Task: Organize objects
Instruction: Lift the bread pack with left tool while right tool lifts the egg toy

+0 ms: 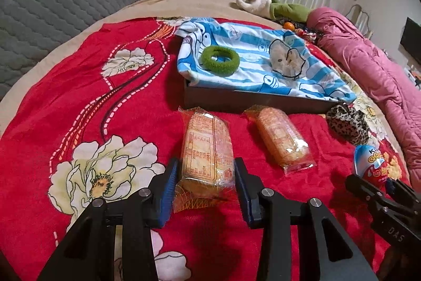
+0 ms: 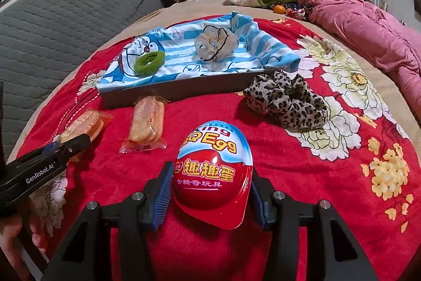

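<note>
My left gripper (image 1: pixel 206 167) is shut on a clear pack of orange crackers (image 1: pixel 206 152), its blue pads against both long sides, just above the red flowered blanket. The right wrist view shows that gripper (image 2: pixel 73 141) and its pack (image 2: pixel 84 123) at the left. A second cracker pack (image 1: pixel 281 138) (image 2: pixel 147 123) lies flat beside it. My right gripper (image 2: pixel 211 175) is shut on a red and blue toy egg (image 2: pixel 213 170); both show at the right edge of the left wrist view, the gripper (image 1: pixel 368 182) and the egg (image 1: pixel 368 162).
A dark shallow box (image 1: pixel 250 99) (image 2: pixel 184 88) lined with a blue striped cloth holds a green scrunchie (image 1: pixel 220 60) and a beige one (image 1: pixel 288 59). A leopard scrunchie (image 2: pixel 286 102) lies beside the box. A pink quilt (image 2: pixel 368 25) lies right, a grey quilted cushion (image 2: pixel 65 25) left.
</note>
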Demonstrator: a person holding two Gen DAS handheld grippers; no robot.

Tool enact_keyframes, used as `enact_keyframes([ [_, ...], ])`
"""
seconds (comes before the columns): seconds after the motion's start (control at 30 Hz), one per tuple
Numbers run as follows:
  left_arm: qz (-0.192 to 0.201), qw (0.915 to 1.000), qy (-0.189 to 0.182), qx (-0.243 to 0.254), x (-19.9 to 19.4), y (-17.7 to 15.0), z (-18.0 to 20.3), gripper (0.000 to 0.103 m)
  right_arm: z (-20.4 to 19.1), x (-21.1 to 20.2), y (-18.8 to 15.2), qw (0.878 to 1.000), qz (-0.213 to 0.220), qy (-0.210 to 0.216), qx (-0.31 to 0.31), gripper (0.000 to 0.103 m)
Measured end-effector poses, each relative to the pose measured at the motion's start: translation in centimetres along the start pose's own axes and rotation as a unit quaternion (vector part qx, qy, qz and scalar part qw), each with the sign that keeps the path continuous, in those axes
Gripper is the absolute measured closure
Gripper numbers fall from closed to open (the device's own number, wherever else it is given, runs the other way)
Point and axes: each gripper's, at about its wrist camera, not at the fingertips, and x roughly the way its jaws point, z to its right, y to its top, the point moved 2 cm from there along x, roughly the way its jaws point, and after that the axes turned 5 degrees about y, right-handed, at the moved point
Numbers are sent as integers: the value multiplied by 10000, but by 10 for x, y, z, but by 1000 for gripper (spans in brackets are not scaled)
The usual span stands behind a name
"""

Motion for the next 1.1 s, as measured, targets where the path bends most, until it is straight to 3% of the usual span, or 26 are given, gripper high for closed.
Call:
enact_keyframes([
  [1.1,929,9955,48,188,-129,-3,25,61,-17,-102,7,9959,857,188,-224,52],
])
